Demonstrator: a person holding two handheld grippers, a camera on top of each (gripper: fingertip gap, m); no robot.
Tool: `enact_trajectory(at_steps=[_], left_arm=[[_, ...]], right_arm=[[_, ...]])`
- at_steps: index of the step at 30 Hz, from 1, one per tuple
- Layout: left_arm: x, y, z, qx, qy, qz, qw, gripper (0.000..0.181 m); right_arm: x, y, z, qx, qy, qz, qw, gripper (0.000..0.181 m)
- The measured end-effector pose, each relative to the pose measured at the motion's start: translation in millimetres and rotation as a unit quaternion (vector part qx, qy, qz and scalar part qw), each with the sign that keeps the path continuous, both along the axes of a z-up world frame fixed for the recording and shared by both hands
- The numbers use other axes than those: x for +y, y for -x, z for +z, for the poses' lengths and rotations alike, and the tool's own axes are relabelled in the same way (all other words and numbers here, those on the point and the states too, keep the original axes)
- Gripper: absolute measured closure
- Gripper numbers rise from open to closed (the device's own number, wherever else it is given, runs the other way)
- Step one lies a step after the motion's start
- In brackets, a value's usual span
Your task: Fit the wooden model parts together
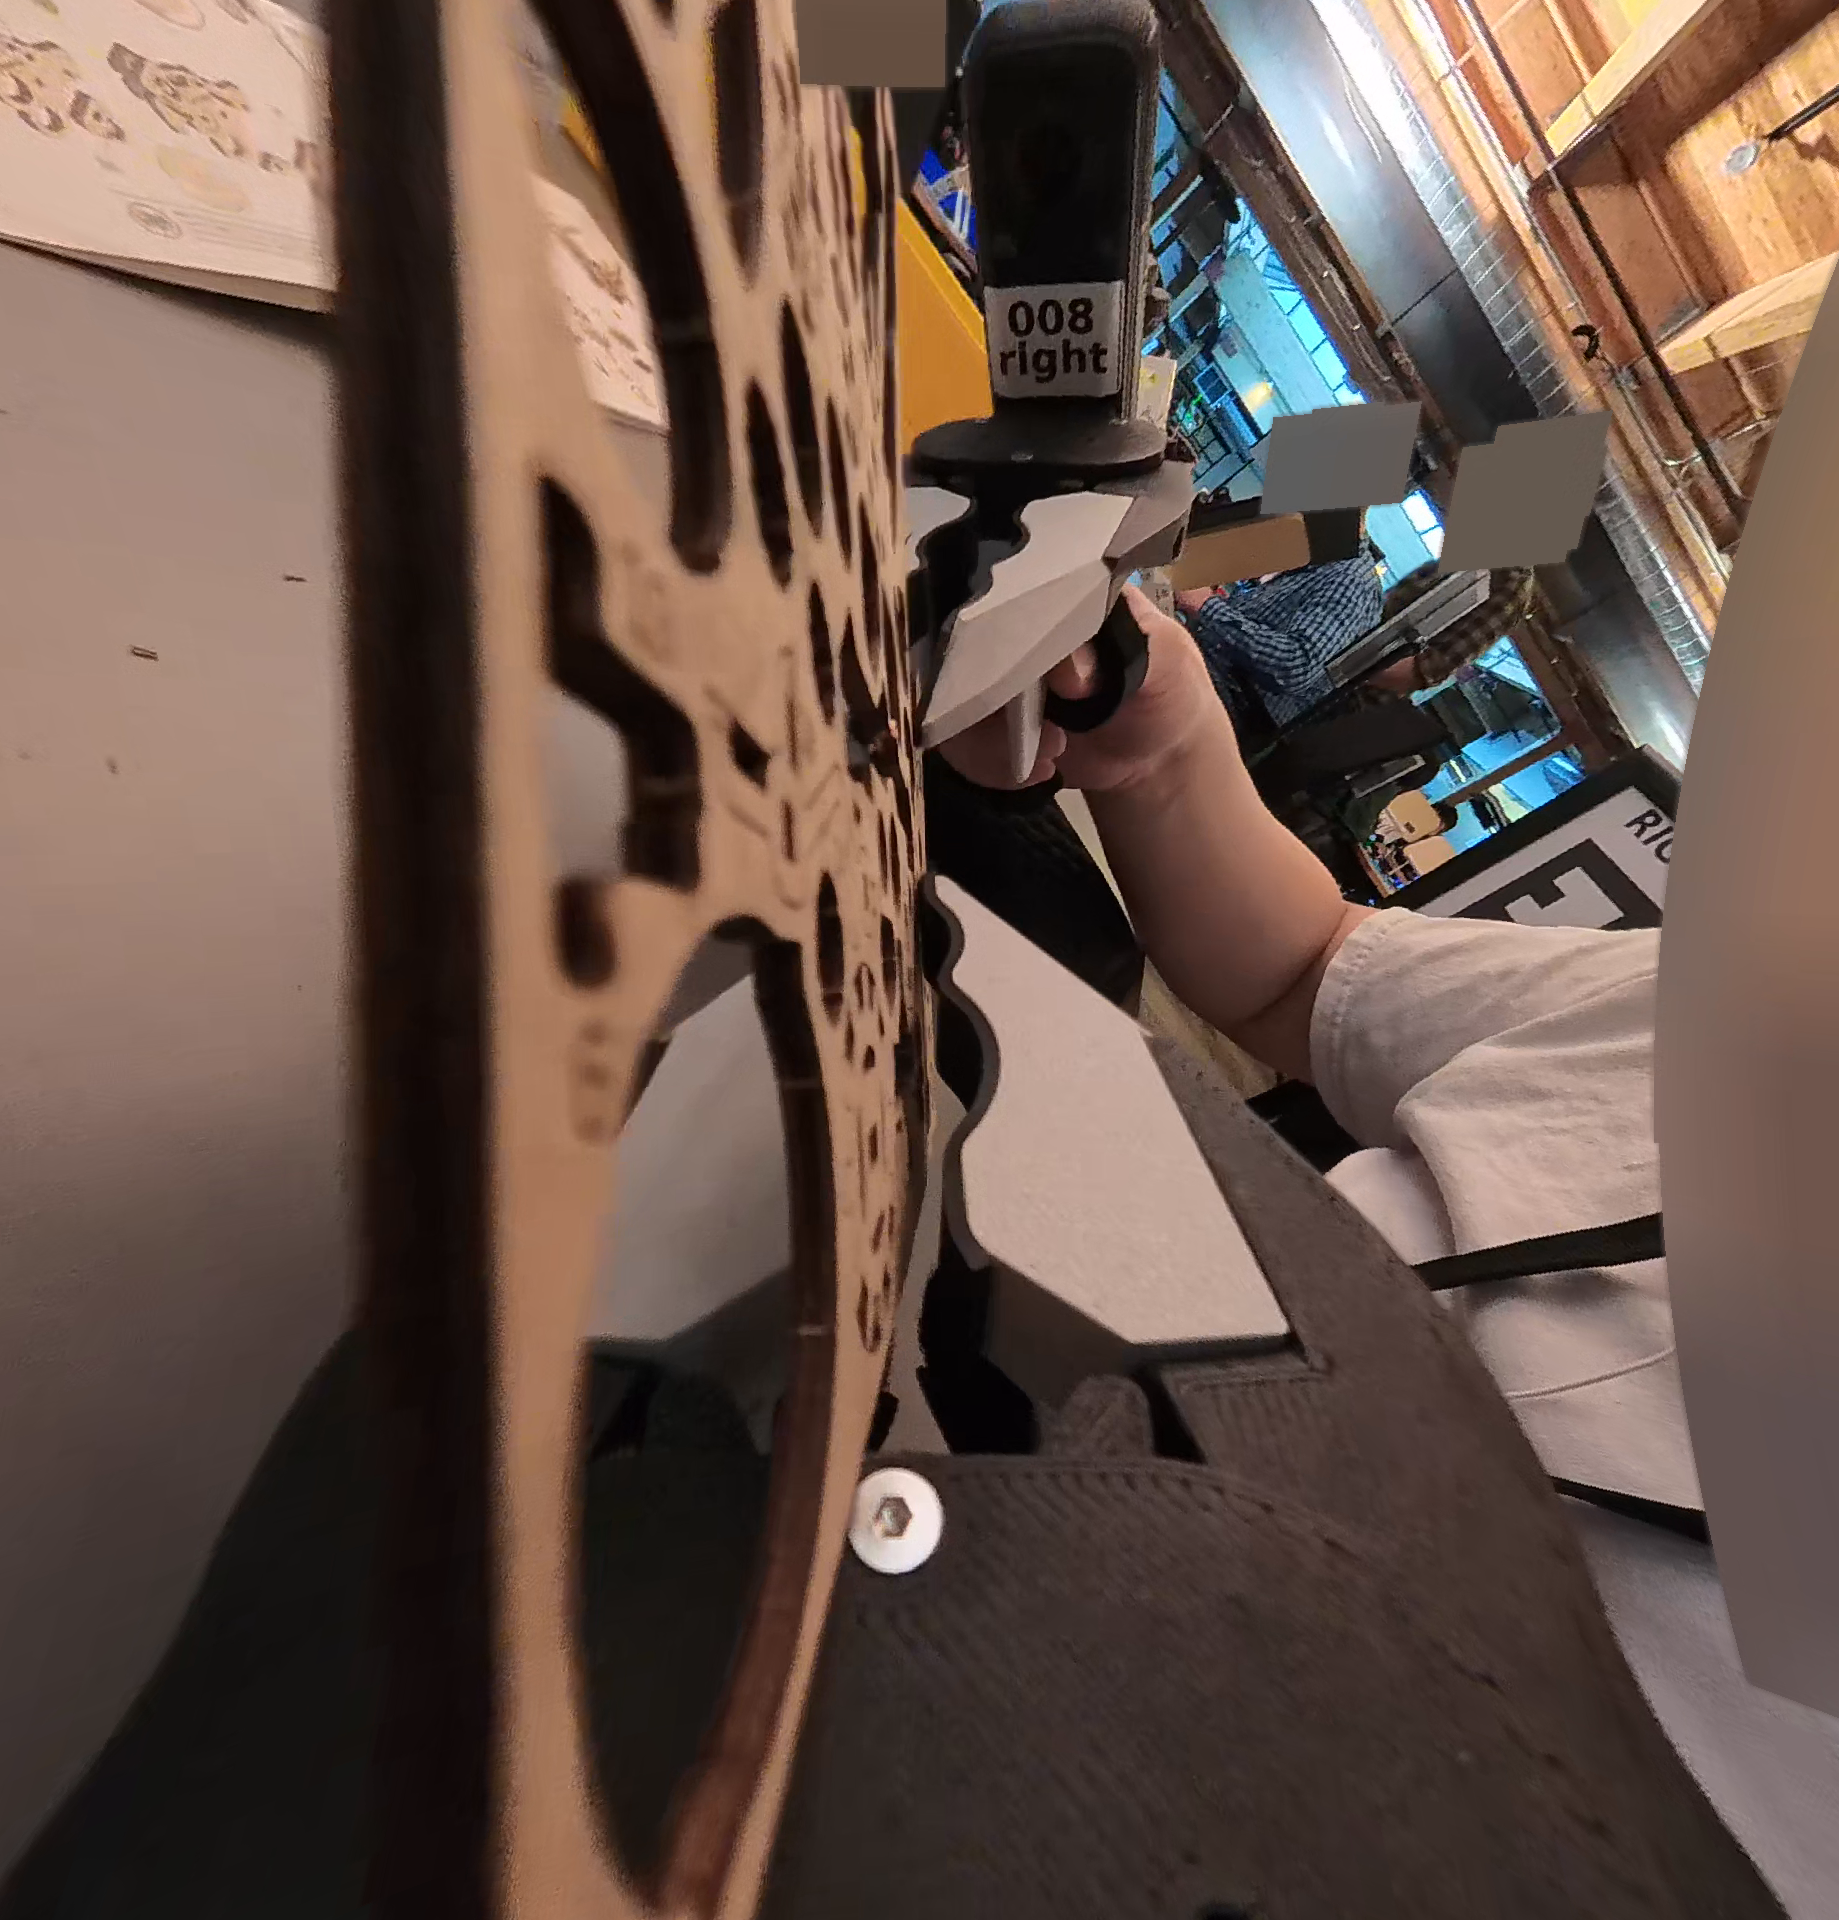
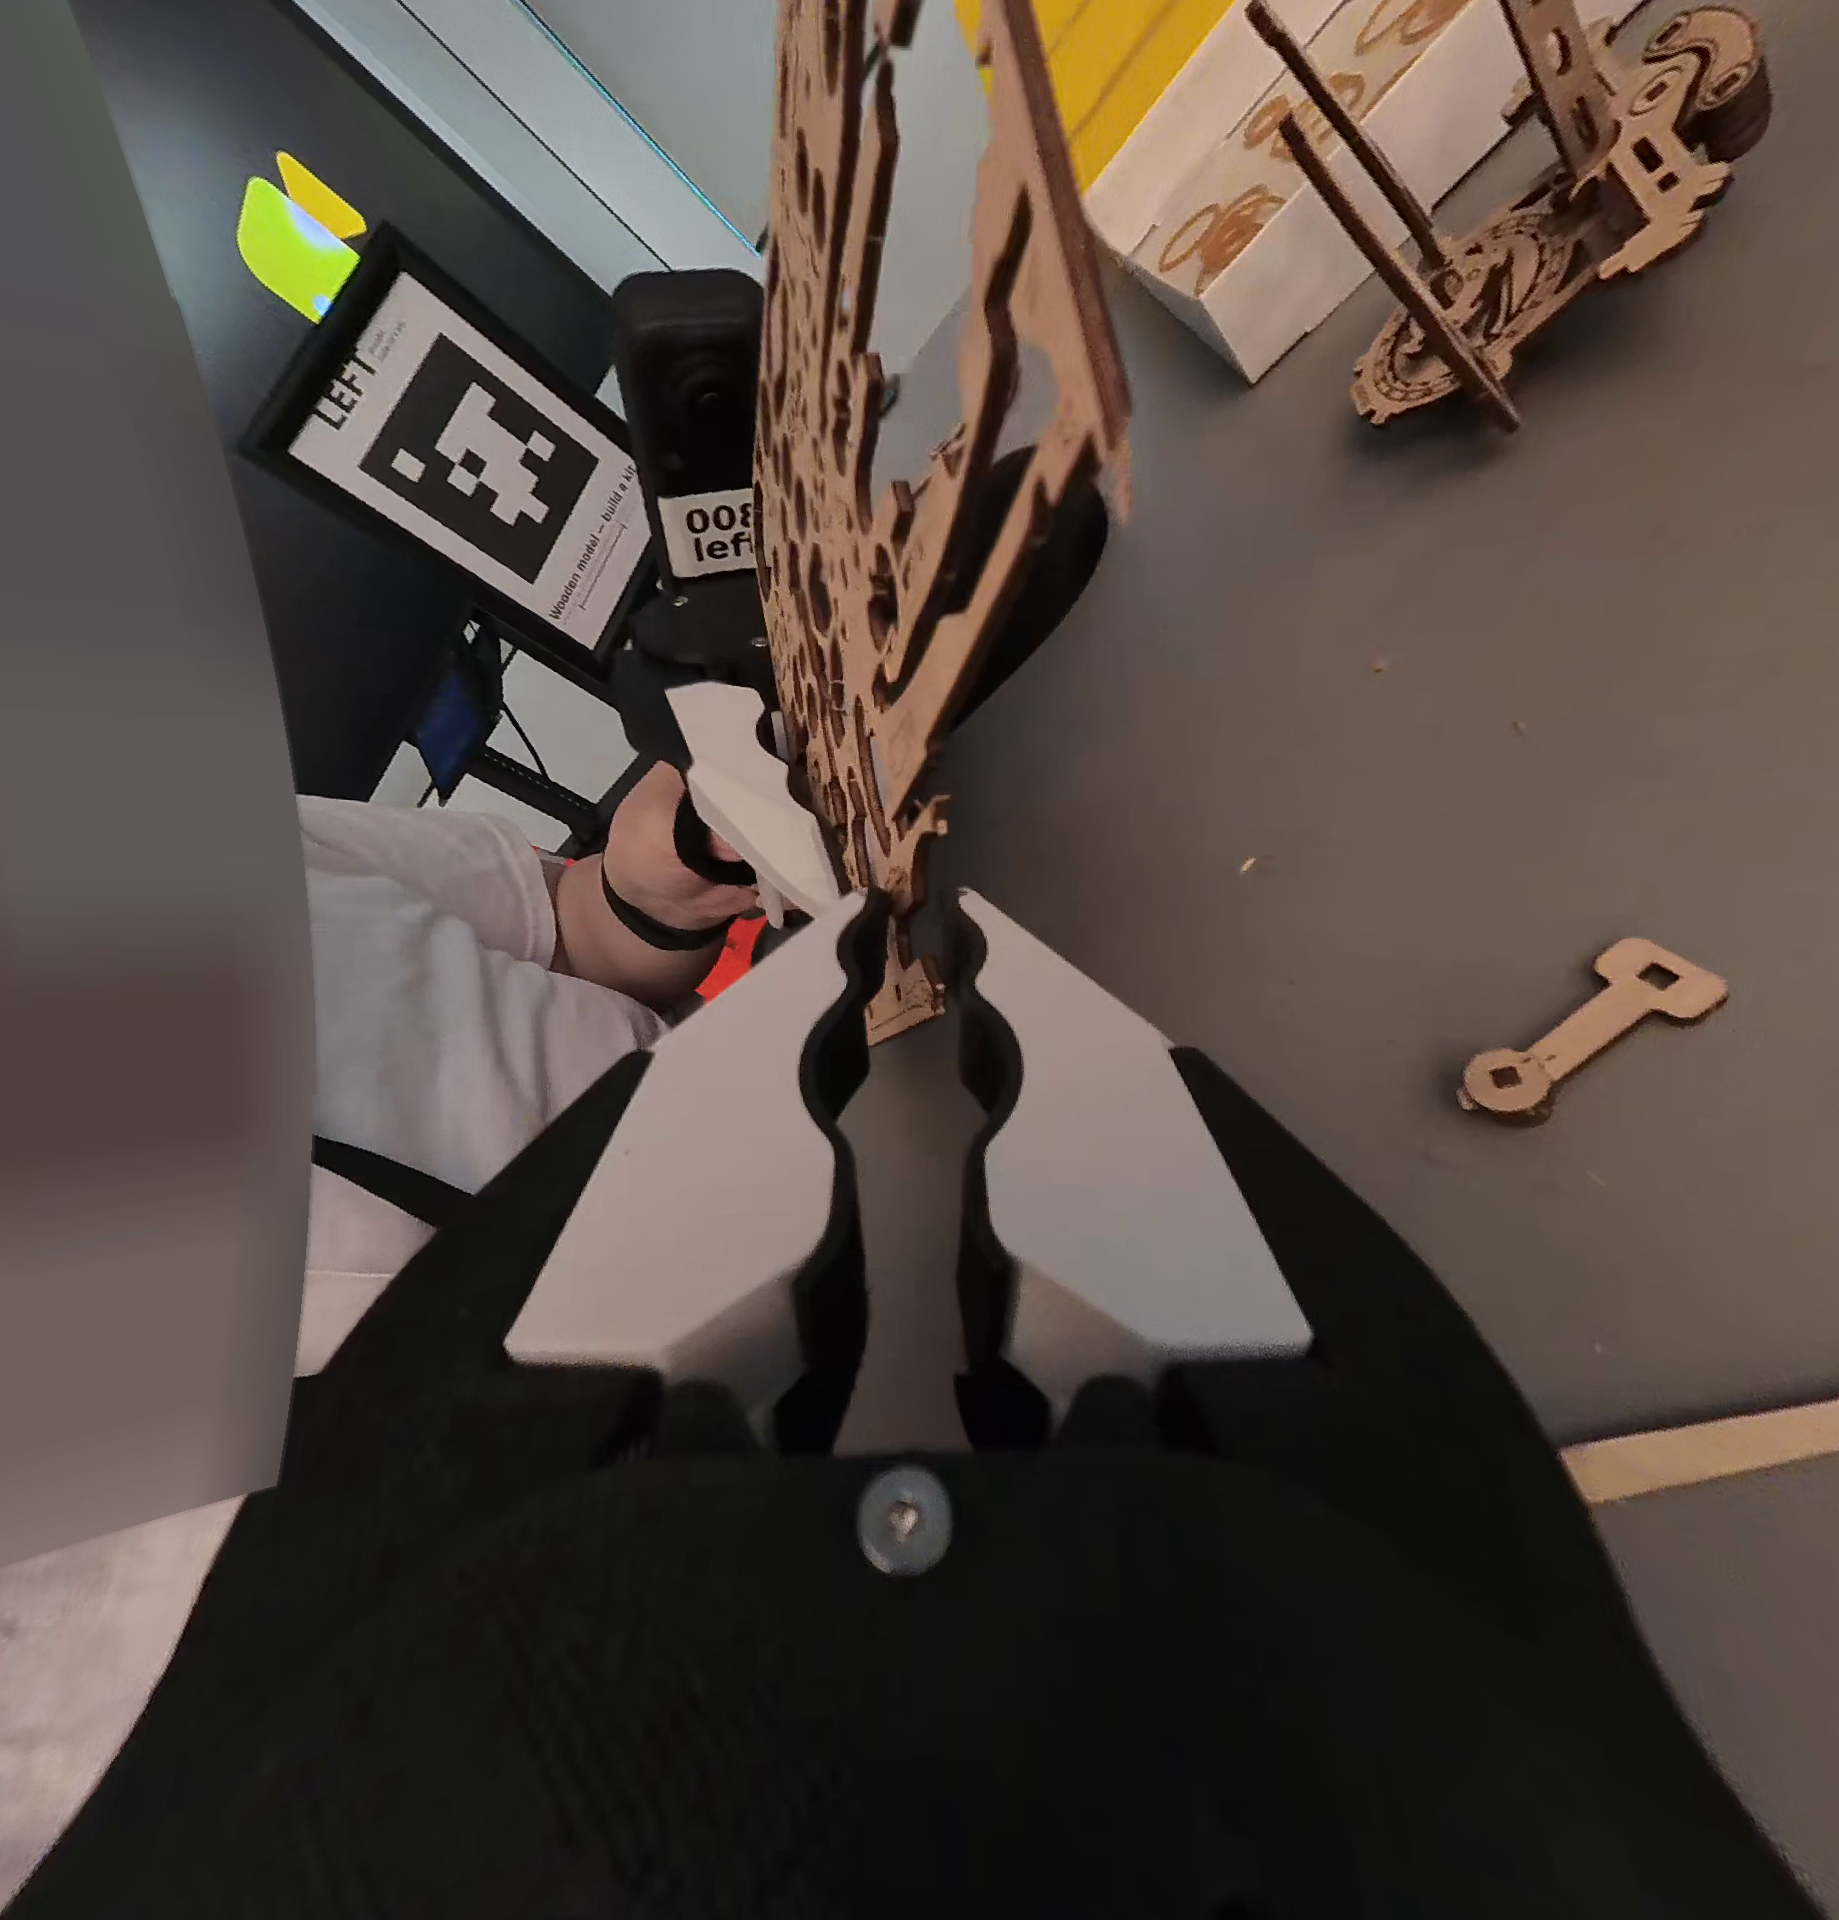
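A laser-cut wooden parts sheet (image 1: pixel 624 727) stands on edge, held up off the grey table. My left gripper (image 1: pixel 853 883) is shut on it; its right finger (image 1: pixel 1081 1143) presses the sheet's face, and the other finger shows only through the cut-outs. In the right wrist view the sheet (image 2: pixel 894 468) rises ahead. My right gripper (image 2: pixel 913 925) is shut on a small wooden piece (image 2: pixel 904 992) at the sheet's near lower edge. The right gripper's tips (image 1: pixel 925 727) touch the sheet in the left wrist view. The left gripper (image 2: pixel 790 852) grips the sheet from the left in the right wrist view.
A partly built wooden model (image 2: pixel 1517 260) stands at the far right beside white boxes (image 2: pixel 1258 229). A loose flat wooden link (image 2: pixel 1590 1029) lies on the grey table (image 2: pixel 1414 727). Instruction sheets (image 1: pixel 136 135) lie at the far left. A person's sleeve (image 2: pixel 427 987) is close by. The tips of both grippers are at nearly the same place.
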State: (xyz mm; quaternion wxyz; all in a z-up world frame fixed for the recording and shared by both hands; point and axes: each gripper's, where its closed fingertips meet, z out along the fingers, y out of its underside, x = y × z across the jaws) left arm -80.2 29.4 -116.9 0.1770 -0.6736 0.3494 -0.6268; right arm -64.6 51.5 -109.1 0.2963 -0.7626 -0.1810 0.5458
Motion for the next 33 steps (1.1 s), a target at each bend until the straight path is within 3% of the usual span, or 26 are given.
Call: enact_trajectory(at_steps=[14,33], left_arm=[[-1.8,-0.8,-3.4,0.016,-0.022,-0.001,1.000,0.181],[-3.2,-0.1,-14.2,0.055,-0.058,0.013,0.997,0.181]], right_arm=[[-1.5,-4.2,1.1,-0.022,0.009,0.006,1.000,0.178],[0.1,-4.3,-15.8,-0.126,-0.047,-0.031,0.990,0.175]])
